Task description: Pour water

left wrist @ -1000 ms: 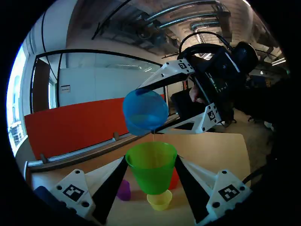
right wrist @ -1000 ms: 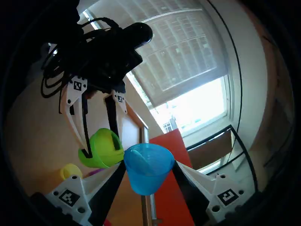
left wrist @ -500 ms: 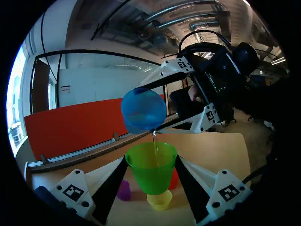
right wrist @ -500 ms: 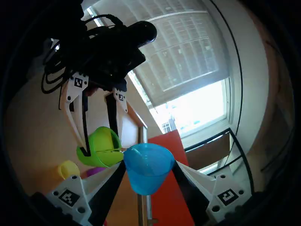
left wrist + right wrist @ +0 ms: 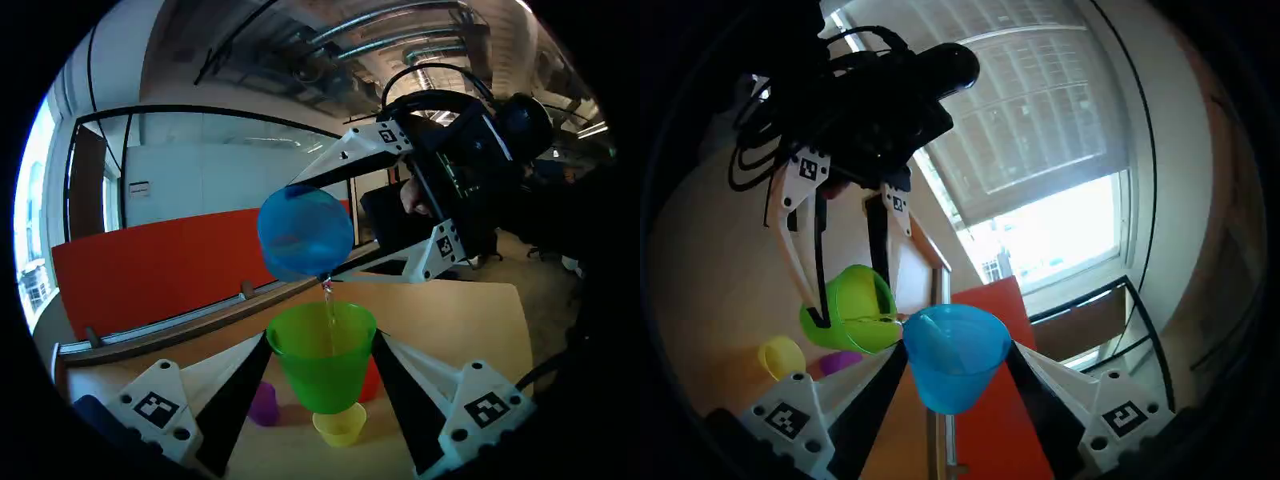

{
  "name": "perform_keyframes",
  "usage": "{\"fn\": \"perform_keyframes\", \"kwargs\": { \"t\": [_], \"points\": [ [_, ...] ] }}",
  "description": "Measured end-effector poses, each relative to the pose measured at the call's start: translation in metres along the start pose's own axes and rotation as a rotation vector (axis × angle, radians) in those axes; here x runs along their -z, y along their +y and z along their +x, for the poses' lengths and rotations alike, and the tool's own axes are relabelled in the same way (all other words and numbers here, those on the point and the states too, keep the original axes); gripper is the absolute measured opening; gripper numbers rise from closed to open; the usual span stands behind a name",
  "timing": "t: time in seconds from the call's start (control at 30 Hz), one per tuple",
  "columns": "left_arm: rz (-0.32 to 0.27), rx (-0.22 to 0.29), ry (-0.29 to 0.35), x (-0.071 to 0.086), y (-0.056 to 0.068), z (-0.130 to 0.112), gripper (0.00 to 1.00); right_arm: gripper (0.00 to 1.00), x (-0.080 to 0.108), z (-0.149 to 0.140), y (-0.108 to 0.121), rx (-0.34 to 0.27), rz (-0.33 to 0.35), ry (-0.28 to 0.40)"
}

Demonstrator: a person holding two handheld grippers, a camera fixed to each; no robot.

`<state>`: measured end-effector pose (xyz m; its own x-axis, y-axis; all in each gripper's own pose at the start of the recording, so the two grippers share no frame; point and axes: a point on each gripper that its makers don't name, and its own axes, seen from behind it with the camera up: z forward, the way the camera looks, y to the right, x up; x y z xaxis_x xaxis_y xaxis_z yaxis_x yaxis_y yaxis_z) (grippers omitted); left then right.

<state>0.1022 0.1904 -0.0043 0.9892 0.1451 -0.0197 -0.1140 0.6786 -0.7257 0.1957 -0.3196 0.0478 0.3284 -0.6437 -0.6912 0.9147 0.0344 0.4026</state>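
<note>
Water (image 5: 328, 298) streams from the tilted blue cup (image 5: 305, 234), gripped by the right claw (image 5: 954, 349), into the green cup (image 5: 322, 364) gripped by the left claw (image 5: 320, 339).

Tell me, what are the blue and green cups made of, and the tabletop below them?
The blue cup: probably translucent plastic, glossy; light glows through its wall. The green cup: seemingly the same plastic, smooth and slightly see-through. The tabletop: pale wood or wood-look laminate, matte, evenly tan; the views cannot settle which.

The tipped cup (image 5: 305, 232) hangs just above the upright cup (image 5: 322, 352), over the table (image 5: 468, 316).
</note>
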Motion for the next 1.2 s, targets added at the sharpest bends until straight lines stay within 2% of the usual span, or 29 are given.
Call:
{"fn": "perform_keyframes", "kwargs": {
  "t": [1.2],
  "points": [
    [-0.005, -0.011, -0.001, 0.0014, 0.004, -0.0002, 0.88, 0.92, -0.0014, -0.0026, 0.0064, 0.061, -0.014, -0.009]
  ]
}}
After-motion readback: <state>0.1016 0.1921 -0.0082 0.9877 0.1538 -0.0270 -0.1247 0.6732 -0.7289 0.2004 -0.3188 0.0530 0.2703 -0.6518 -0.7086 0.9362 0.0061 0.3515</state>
